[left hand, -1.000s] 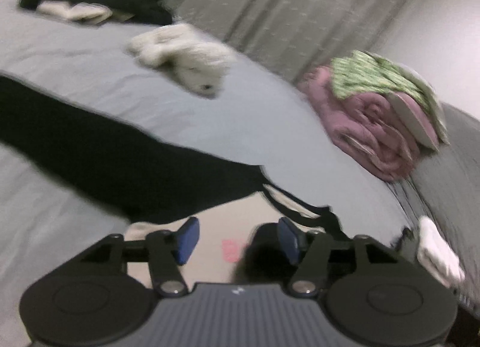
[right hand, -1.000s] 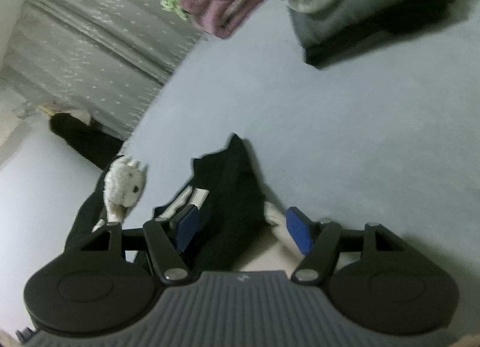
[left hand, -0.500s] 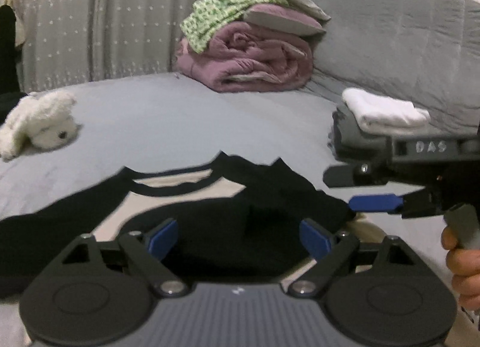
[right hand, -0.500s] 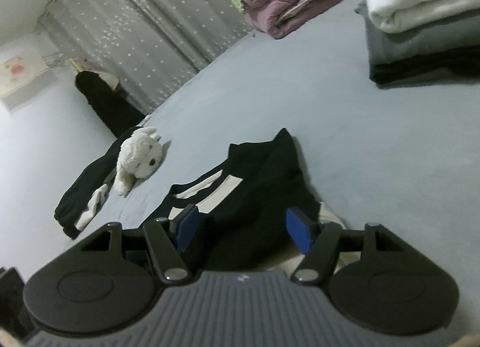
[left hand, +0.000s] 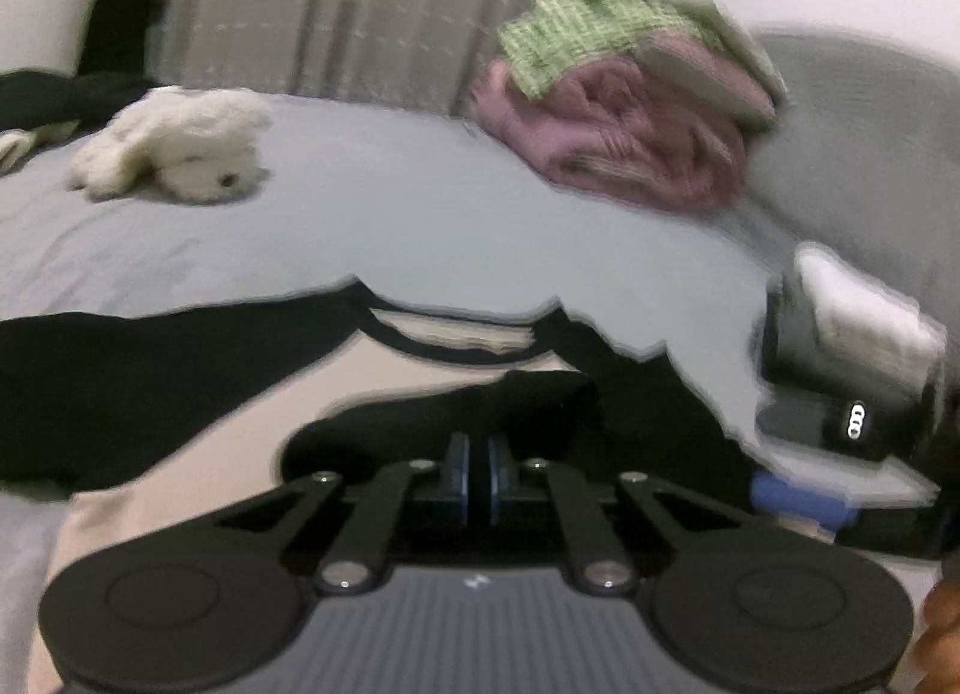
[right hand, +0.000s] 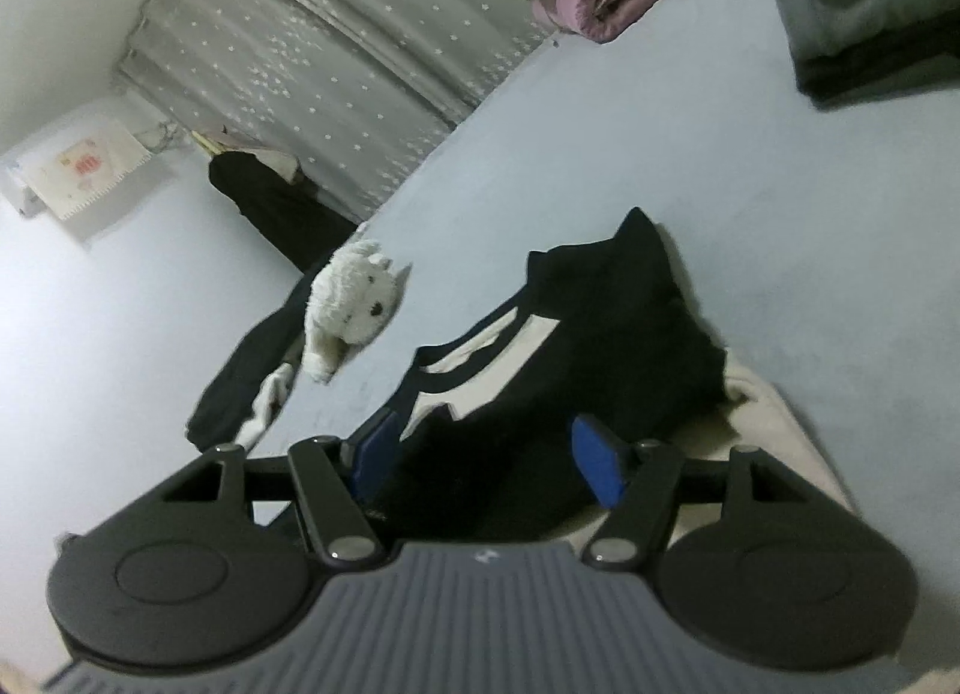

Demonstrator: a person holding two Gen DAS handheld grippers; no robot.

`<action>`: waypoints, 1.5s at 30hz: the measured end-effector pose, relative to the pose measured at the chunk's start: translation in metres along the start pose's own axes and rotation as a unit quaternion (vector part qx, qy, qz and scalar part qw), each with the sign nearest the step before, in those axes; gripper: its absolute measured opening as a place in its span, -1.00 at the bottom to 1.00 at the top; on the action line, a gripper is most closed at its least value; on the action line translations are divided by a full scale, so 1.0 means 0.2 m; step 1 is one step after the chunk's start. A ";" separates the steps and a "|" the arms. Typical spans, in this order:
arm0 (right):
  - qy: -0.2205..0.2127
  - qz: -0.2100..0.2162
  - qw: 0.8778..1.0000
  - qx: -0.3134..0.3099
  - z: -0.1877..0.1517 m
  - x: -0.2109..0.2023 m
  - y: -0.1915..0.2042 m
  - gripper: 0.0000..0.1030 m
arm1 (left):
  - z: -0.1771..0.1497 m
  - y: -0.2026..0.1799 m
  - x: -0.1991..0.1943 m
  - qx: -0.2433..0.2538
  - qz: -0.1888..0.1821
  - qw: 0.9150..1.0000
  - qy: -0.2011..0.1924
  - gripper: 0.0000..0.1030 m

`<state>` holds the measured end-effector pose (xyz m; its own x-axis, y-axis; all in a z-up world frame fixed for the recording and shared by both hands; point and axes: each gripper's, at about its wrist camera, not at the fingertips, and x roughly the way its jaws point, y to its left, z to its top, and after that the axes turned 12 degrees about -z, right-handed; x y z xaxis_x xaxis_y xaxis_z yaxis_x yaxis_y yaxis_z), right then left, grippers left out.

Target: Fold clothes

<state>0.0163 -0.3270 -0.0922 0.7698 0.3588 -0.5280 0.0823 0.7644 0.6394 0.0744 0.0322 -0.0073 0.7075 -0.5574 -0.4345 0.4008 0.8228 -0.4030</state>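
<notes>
**A:** Left wrist view first. Your left tool (left hand: 477, 469) sits low centre with its blue pads pressed together over the black-and-cream long-sleeved shirt (left hand: 180, 370). Whether cloth is pinched between them, I can't tell; the frame is blurred. The shirt lies spread across the lower half of the frame on the pale grey bed sheet (left hand: 390, 214), one black sleeve trailing to the left edge.

**B:** What could go wrong for you here?

**A:** If only one thin layer is pinched, the soft knit could slip out as you lift, and the fold would land crooked. The right tool (left hand: 798, 499) is close at lower right, so you could also knock the two together.

**B:** And the right wrist view?

**A:** Your right tool (right hand: 489, 454) stands with its pads spread wide, holding nothing, over the bunched black part of the shirt (right hand: 570, 346) at centre. That limp, rumpled fabric may drag extra layers if you close there. The fluffy white plush toy (right hand: 354, 304) lies just left of centre; a swung sleeve could catch it.
</notes>
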 end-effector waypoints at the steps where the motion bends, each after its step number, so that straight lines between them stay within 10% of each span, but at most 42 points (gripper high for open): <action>1: -0.002 0.001 1.000 -0.001 0.00 -0.01 -0.01 0.34 | 0.01 0.03 -0.03 -0.017 -0.001 1.000 -0.011 -0.89; 19: -0.021 -0.027 0.999 -0.008 0.01 -0.06 -0.03 0.34 | 0.02 0.70 -0.51 -0.297 0.062 0.946 -0.115 -0.82; 24: -0.025 -0.039 0.999 -0.016 0.02 -0.06 -0.03 0.34 | 0.01 0.81 -0.56 -0.342 0.064 0.929 -0.127 0.05; 33: -0.067 -0.070 0.989 -0.113 0.10 -0.09 0.04 0.33 | 0.08 0.82 -0.42 -0.310 0.067 0.943 -0.098 0.13; 40: -0.088 -0.122 0.970 -0.191 0.25 0.12 0.06 0.04 | 0.16 0.74 -0.28 -0.219 0.093 0.969 -0.065 -0.23; 45: -0.076 -0.142 0.958 -0.239 0.27 0.32 0.08 -0.23 | 0.15 0.76 -0.25 -0.223 0.098 0.968 -0.060 -0.24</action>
<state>0.1016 -0.3216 -0.0856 0.8454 0.0465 -0.5321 0.0306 0.9904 0.1351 0.1186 0.1887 -0.0225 0.8176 -0.3563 -0.4524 -0.0201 0.7674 -0.6408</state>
